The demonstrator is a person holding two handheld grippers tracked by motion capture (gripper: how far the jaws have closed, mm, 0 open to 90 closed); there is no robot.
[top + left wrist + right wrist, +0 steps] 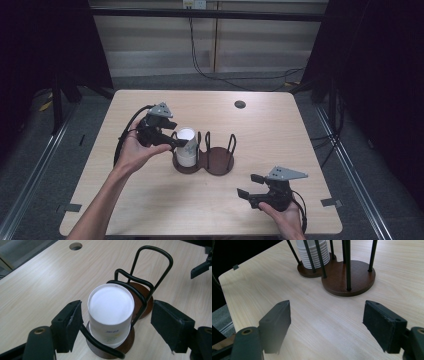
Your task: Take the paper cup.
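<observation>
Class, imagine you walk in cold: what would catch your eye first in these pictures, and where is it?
First, the white stack of cups, upside down in the left ring of the dark wooden cup holder at the middle of the table. Next, the left tongs, jaws open on either side of the stack without touching it. The right tongs wait open near the table's front right corner.

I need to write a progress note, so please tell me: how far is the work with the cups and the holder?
Done: a stack of white paper cups, upside down, stands in one ring of the dark wooden two-place holder with black wire loops. In hand: the left gripper has its jaws open around the stack, not touching. Left: the second ring is empty; the right gripper waits open above the light wooden table.
</observation>
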